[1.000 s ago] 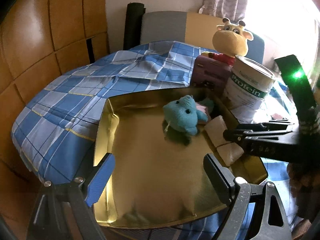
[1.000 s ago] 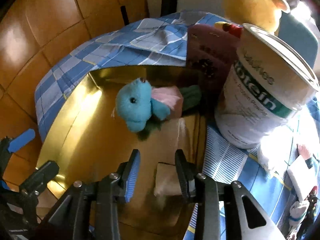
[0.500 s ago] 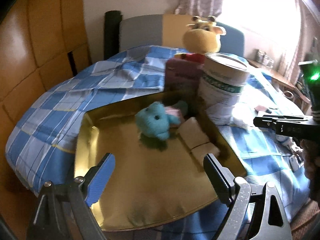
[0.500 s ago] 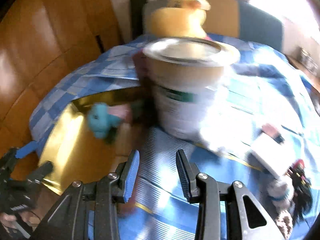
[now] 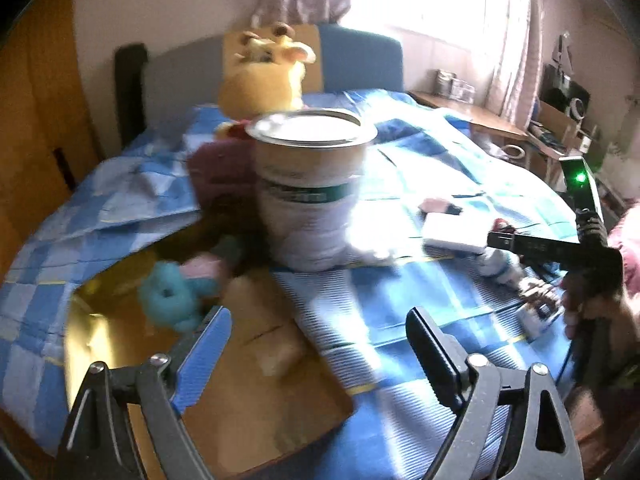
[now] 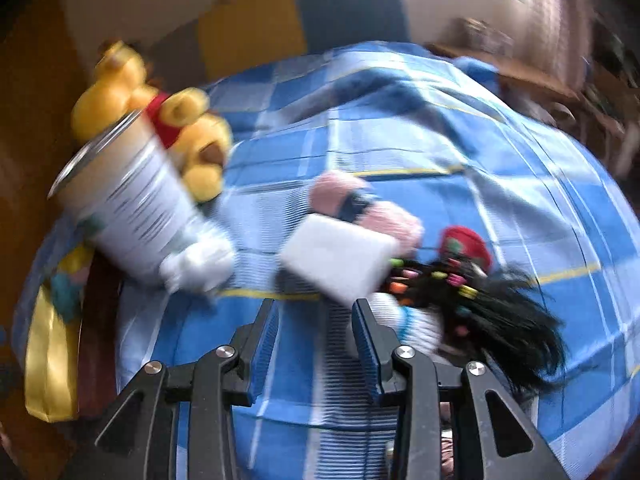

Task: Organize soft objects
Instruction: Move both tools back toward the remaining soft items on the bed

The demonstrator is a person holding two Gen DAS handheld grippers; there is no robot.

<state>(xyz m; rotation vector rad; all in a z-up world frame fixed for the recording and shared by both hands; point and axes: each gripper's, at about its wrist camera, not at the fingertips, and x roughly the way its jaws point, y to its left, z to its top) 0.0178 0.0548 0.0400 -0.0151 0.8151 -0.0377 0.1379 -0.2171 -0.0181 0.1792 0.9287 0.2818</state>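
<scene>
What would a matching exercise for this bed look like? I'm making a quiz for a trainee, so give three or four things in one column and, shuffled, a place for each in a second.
Things:
1. blue plush toy
2. yellow bear
3. white pad
4. doll with black hair

Places:
A. behind the big tin, partly hidden by it
B. just ahead of the right gripper, in the middle of the blanket
C. inside the gold tray
D. on the blanket, right of the white pad

Pairs: 1-C, 2-A, 3-B, 4-D
</scene>
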